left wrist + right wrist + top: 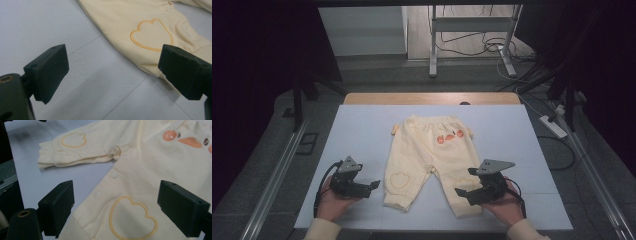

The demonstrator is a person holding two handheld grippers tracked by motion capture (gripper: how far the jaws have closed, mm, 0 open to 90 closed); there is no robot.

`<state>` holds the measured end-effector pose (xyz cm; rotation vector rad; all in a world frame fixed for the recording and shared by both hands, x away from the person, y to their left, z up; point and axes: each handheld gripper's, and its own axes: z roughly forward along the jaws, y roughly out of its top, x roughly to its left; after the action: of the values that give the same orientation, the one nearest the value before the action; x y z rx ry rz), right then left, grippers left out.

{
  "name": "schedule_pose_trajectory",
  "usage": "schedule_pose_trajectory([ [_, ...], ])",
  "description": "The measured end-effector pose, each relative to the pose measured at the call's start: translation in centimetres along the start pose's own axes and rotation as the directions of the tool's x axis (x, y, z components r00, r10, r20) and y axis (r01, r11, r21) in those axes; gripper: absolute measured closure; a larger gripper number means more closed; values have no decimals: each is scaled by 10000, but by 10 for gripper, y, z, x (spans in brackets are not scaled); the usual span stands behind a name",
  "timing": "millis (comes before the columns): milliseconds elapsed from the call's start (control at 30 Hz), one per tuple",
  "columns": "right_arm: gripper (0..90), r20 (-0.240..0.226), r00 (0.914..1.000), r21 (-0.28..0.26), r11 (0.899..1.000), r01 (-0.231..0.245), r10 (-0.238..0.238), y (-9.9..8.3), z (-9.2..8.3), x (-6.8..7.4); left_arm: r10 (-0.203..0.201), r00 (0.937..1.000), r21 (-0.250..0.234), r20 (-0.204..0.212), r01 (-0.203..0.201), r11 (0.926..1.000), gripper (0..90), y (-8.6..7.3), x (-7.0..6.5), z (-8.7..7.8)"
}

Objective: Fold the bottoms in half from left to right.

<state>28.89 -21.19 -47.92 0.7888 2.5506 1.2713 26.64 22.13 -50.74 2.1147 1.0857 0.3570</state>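
A pair of pale yellow baby trousers (427, 150) lies flat on the white sheet (362, 125), waist away from me, with an orange duck face (450, 136) near the waist. Each knee carries an orange heart outline. My left gripper (371, 184) rests open just left of the left leg's cuff. In the left gripper view its jaws (113, 67) straddle bare sheet, with the heart (151, 35) just beyond. My right gripper (466, 182) is open at the right leg's cuff. In the right gripper view its jaws (115, 207) stand either side of that leg's heart (132, 220), not pressing the cloth.
The sheet covers a wooden table whose far edge (432, 98) shows behind it. A power strip (553, 126) and cables lie on the floor to the right, and a metal stand (472, 40) is beyond the table. Metal rails (277, 170) run along both sides.
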Motion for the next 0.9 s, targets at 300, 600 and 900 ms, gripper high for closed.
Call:
schedule_pose_trajectory([
  [300, 141, -301, 9992, 145, 9996, 260, -256, 10, 18, 12, 30, 10000, -30, 72, -30, 10000, 96, 1, -1, 0],
  [600, 141, -673, 9965, 244, 9984, 516, -499, 19, 38, 26, 54, 10000, -41, 60, -54, 10000, 96, 1, -1, 1],
  [900, 142, -1105, 9910, 183, 9968, 782, -757, 29, 56, 43, 125, 9999, -74, 84, -124, 9999, 97, 2, -2, -1],
])
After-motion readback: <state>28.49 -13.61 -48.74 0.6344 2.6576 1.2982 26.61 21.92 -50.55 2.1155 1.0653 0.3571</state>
